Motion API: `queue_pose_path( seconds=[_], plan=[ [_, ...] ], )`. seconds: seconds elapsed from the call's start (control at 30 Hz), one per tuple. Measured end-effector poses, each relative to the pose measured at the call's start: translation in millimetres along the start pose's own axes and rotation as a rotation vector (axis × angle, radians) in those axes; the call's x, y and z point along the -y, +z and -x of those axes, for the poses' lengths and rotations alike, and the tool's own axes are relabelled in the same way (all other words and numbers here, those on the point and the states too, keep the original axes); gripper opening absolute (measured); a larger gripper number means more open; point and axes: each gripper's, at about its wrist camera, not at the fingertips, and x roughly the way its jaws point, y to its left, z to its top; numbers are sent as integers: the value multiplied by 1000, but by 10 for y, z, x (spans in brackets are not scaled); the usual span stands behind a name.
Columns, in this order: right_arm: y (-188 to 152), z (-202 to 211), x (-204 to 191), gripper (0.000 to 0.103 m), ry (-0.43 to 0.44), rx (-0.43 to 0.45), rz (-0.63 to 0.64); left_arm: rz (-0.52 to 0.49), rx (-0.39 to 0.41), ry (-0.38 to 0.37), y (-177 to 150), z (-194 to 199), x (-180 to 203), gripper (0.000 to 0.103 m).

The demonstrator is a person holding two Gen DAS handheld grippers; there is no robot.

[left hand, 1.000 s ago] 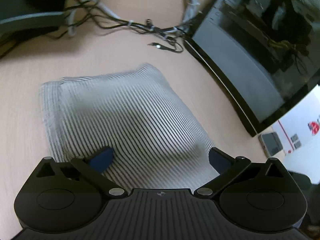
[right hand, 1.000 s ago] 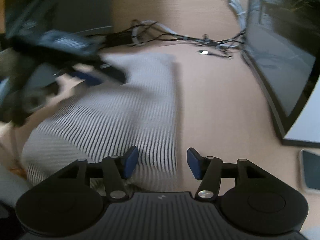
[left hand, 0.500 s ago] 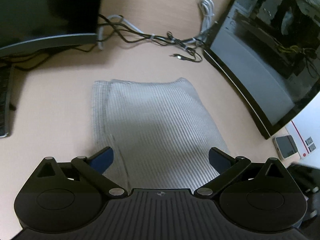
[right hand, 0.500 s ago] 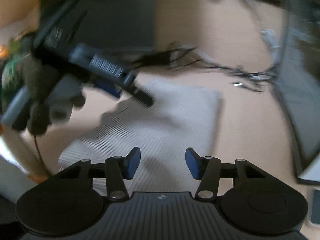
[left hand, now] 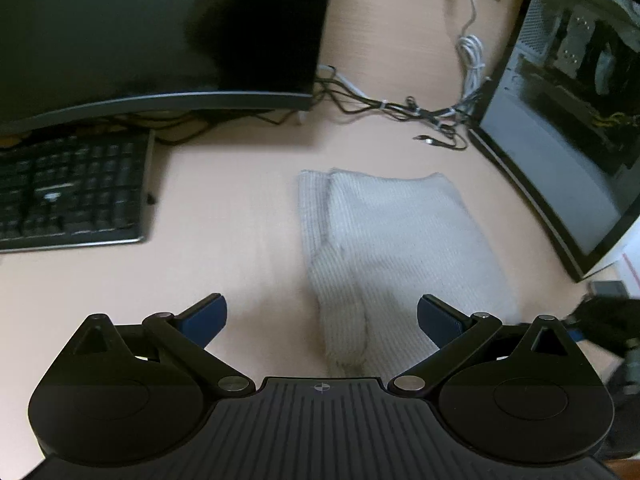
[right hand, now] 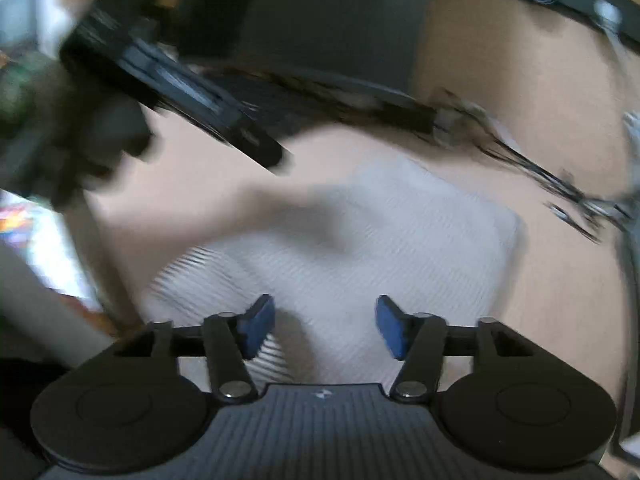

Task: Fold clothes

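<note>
Now the folded striped garment [left hand: 394,240] lies flat on the pale surface [left hand: 240,240], between a keyboard [left hand: 72,192] to its left and a dark curved screen [left hand: 568,152] to its right, with a tangle of cables [left hand: 404,110] beyond it. Above its near edge, the left hand-held gripper [left hand: 322,316] hangs with its jaws spread wide and nothing between them. Over the cloth, the right hand-held gripper [right hand: 325,326] has just been opening; its blue pads [right hand: 258,326] stand apart, pressing on nothing, in a blurred view.
</note>
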Motion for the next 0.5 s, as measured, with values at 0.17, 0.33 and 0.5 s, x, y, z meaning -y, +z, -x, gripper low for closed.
queue_pose_path(
  seconds=[0.17,0.33,0.5],
  plan=[
    [-60,-148,-284,69,59,-48,164,-34,0,41,-199,73,5,103],
    [-169,-292,-444,86,55,-69,242,8,-5,63,-345,154,-83,103],
    [-239,-339,-492,71,11,-49,287,53,-14,86,-468,233,-180,103]
  ],
)
